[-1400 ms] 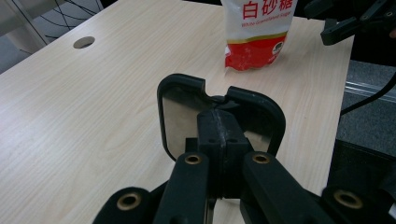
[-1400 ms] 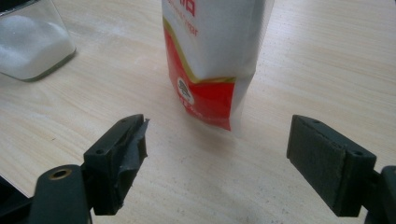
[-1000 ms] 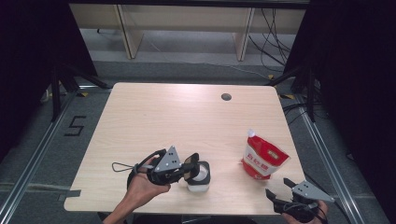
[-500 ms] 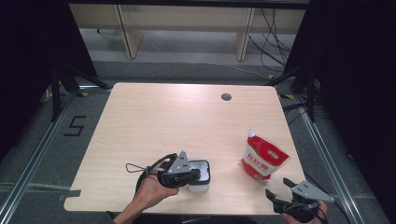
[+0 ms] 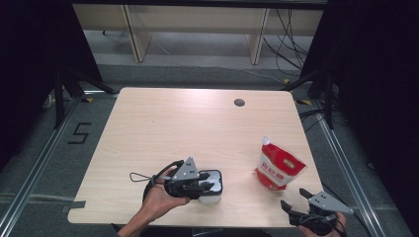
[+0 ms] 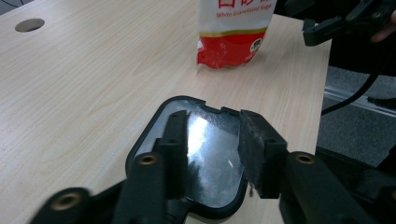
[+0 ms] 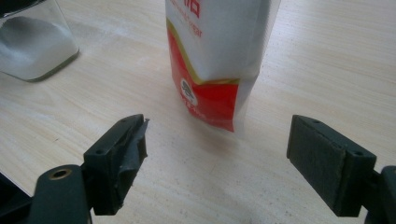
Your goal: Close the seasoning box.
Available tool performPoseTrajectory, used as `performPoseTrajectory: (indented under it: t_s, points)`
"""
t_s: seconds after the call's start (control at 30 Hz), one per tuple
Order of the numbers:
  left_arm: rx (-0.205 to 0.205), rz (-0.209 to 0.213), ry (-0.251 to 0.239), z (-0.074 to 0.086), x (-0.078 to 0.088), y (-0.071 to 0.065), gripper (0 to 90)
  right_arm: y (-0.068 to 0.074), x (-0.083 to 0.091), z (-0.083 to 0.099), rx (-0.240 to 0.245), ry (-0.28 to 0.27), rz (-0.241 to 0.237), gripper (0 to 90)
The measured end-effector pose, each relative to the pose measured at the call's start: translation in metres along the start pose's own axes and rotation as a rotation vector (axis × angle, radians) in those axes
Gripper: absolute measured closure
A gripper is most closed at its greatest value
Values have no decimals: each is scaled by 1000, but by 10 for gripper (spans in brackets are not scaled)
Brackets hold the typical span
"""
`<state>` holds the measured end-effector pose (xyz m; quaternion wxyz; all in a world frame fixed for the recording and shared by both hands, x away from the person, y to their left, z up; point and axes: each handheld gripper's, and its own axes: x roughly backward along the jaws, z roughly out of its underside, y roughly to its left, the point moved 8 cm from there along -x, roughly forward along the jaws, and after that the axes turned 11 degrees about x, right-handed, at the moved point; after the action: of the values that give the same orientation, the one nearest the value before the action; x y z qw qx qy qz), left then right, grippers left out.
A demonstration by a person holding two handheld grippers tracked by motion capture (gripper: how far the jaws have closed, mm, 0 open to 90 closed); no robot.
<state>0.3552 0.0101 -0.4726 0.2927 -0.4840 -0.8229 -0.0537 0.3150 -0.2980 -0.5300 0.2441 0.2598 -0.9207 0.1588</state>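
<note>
Near the table's front edge, the left gripper point(image 5: 210, 185), jaws just opening, loosely straddles the lidded sugar jar point(image 5: 212, 183), which could tip if bumped, while the right gripper point(image 5: 299, 200) waits open.

The worktop point(image 5: 163, 128) is pale wood with fine grain and one dark round hole point(image 5: 239, 102). The pouch point(image 5: 279, 168) is red and white with a gold band and red lettering. The jar point(image 7: 32, 44) is clear, holding white grains, under a black-rimmed lid point(image 6: 205, 140). Both grippers' jaws are black.
</note>
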Motion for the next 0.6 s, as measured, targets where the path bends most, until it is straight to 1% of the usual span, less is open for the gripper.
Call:
performPoseTrajectory:
  t_s: [0.03, 0.07, 0.1, 0.13, 0.17, 0.2, 0.23, 0.3, 0.33, 0.37, 0.4, 0.43, 0.47, 0.57, 0.6]
  points:
    - [1, 5, -11, 0, 1, 1, 539, 0, 0, 0, 1, 0, 0, 206]
    - [10, -4, -16, 0, 3, 1, 490, 0, 0, 0, 0, 0, -1, 205]
    - [11, -6, -32, 0, 5, 3, 455, 0, 0, 0, 0, 1, -2, 205]
    - [26, -19, -33, 1, 6, 4, 412, 0, 0, 0, 0, 1, -2, 205]
    - [39, -21, -40, 2, 7, 5, 367, 0, 0, 0, -2, 1, -2, 205]
    - [42, -25, -37, 3, 9, 7, 340, 0, 0, 0, 0, 1, -2, 205]
    - [64, -35, -42, 5, 10, 8, 324, 0, 0, 0, -1, 1, -2, 205]
    - [68, -48, -42, 9, 13, 11, 302, 0, 0, 0, -1, 1, -2, 205]
    - [67, -47, -39, 11, 15, 13, 298, 0, 0, 0, -1, 1, -2, 205]
    - [86, -56, -40, 13, 16, 13, 289, 0, 0, 0, 0, 2, -2, 205]
    - [92, -59, -46, 15, 17, 14, 282, 0, 0, 0, -1, 1, -2, 204]
    - [99, -53, -43, 18, 18, 15, 276, 0, 0, 0, -1, 1, -2, 204]
    - [93, -64, -33, 21, 21, 17, 271, 0, 0, 0, 0, 1, -2, 204]
    - [107, -69, -43, 28, 24, 21, 261, 0, 0, 0, 0, 1, -2, 204]
    - [111, -78, -36, 31, 25, 23, 258, 0, 0, 0, -1, 1, -2, 204]
